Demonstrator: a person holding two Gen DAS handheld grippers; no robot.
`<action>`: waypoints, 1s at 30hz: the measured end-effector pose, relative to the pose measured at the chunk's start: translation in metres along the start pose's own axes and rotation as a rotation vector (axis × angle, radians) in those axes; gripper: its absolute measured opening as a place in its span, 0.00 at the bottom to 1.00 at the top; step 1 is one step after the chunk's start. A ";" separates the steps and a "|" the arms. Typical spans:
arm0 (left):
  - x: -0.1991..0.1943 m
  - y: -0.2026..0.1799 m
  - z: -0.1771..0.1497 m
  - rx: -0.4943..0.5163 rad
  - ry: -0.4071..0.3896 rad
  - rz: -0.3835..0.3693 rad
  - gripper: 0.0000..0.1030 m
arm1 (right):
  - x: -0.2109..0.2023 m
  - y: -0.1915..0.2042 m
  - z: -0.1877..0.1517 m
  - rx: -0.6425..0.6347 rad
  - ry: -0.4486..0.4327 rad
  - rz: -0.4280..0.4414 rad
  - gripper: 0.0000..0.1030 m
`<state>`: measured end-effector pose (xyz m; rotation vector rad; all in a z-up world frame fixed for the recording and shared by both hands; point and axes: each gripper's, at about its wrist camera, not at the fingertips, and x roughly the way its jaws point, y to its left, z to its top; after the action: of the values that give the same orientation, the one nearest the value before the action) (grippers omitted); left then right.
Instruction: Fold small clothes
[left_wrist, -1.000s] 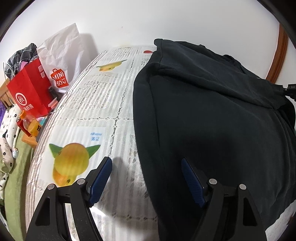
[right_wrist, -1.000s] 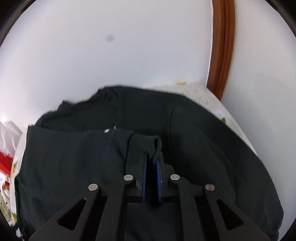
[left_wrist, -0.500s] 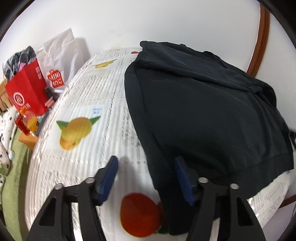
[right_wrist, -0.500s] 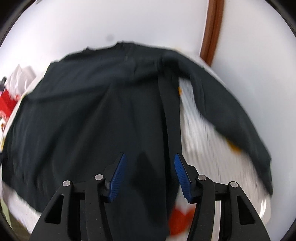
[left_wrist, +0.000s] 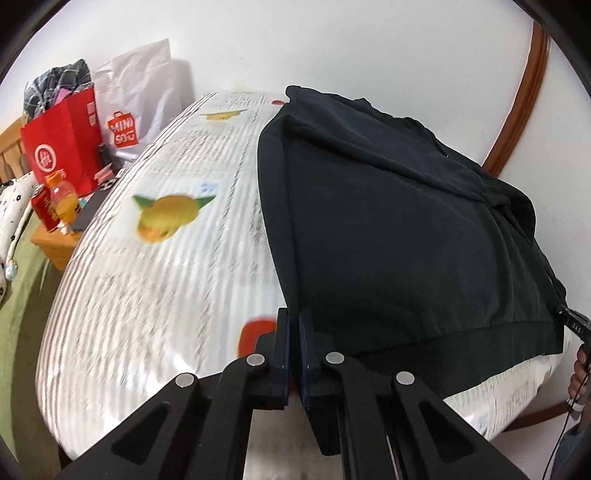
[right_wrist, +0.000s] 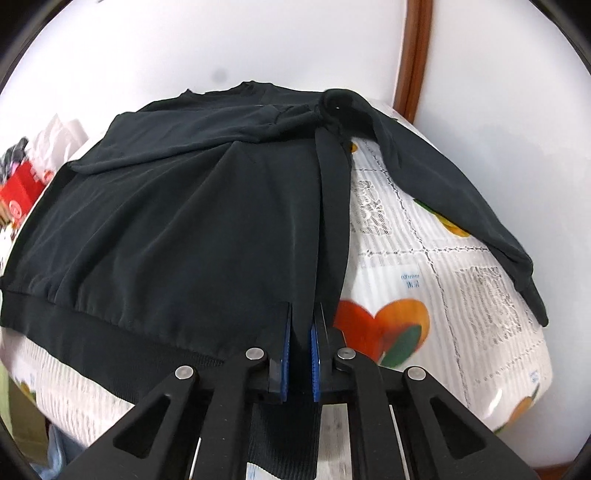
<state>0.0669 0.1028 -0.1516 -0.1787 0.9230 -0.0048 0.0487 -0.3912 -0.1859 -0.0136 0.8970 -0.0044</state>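
Observation:
A black sweatshirt (left_wrist: 399, 229) lies spread on a table with a white fruit-print cloth (left_wrist: 159, 288). My left gripper (left_wrist: 294, 317) is shut on the sweatshirt's near left hem corner. In the right wrist view the sweatshirt (right_wrist: 192, 221) has one sleeve folded across its body and the other sleeve (right_wrist: 454, 199) trailing right over the cloth. My right gripper (right_wrist: 300, 314) is shut on the near right hem corner, at the side fold.
A red paper bag (left_wrist: 62, 144) and a white Miniso bag (left_wrist: 136, 110) stand at the far left, with a drink bottle (left_wrist: 64, 199) and a can on a wooden stand. White wall and a brown door frame (left_wrist: 517, 99) lie behind.
Both grippers went from open to shut on the sweatshirt's bottom hem corners. The right gripper let go of the sleeve cuff it held a second ago and pulled back to the near edge.

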 end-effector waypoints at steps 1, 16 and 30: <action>-0.003 0.000 -0.003 -0.002 0.003 -0.002 0.05 | -0.002 0.002 0.000 -0.011 0.004 0.001 0.08; -0.020 0.006 0.010 0.021 -0.003 0.032 0.12 | -0.038 0.041 0.075 -0.119 -0.102 0.023 0.40; 0.032 0.006 0.119 0.082 -0.061 0.073 0.36 | 0.074 0.251 0.264 -0.269 -0.146 0.253 0.41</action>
<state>0.1804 0.1238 -0.1081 -0.0687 0.8661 0.0299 0.3007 -0.1380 -0.0819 -0.1491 0.7434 0.3486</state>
